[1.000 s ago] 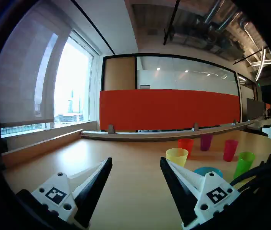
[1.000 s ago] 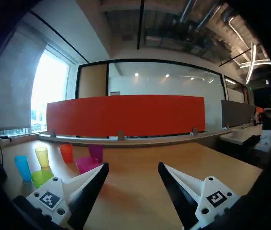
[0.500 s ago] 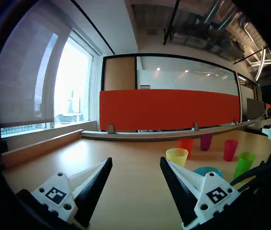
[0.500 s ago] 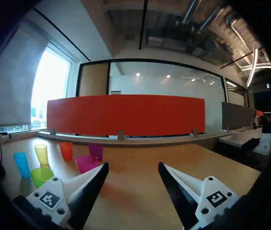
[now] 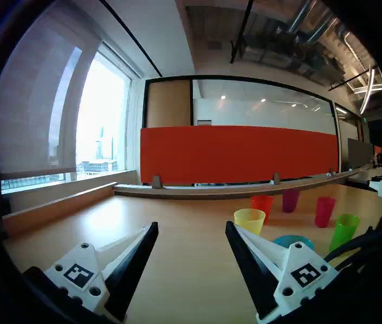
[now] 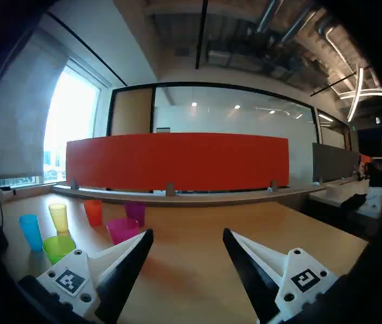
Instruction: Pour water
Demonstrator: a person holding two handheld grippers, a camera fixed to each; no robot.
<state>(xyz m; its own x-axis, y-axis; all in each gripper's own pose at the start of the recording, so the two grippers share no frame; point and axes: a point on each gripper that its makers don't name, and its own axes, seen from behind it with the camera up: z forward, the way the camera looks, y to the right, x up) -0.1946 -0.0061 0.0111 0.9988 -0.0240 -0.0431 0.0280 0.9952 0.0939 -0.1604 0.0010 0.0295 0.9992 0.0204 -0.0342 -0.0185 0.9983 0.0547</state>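
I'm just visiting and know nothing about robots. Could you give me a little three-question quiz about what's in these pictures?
1. How many plastic cups stand on the table in the right gripper view?
2. True or false: the left gripper is holding a cup.
3. The partition behind the table is: A red, B blue, C green.
Key: 1 six; 2 false, its jaws stand open and empty; 3 A.
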